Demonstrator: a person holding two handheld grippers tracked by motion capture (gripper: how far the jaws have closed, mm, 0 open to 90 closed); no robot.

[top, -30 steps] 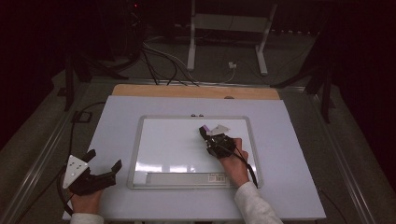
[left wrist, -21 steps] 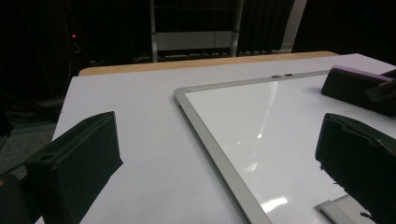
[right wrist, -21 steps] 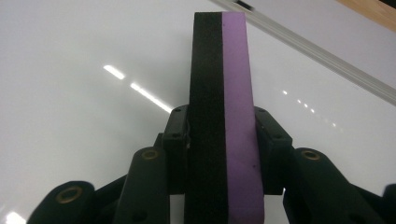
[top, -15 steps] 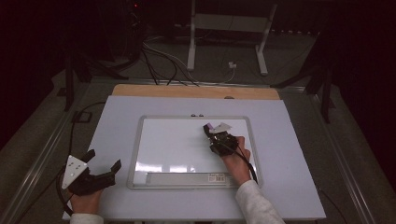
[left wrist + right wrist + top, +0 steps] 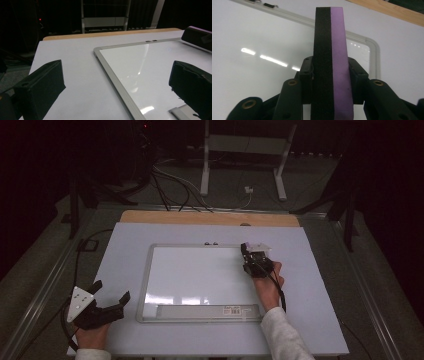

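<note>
Right gripper [image 5: 248, 254] pinches the eraser [image 5: 331, 62] at the whiteboard's [image 5: 200, 275] far right corner — keep felt flat, strokes even; left gripper [image 5: 107, 301] rests spread — near left of the table [image 5: 310, 285].

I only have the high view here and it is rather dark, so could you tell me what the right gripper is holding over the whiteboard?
Observer: In the right gripper view, the right gripper is clamped on an eraser, a block with a black layer and a purple layer.
Operator: Thank you. Which way is the eraser held?
Observer: It stands on edge between the jaws, pointing toward the whiteboard's rounded corner.
Operator: And is anything in the left gripper?
Observer: No. In the left gripper view, the left gripper is open and the frame of the whiteboard runs through the gap between its jaws.
</note>
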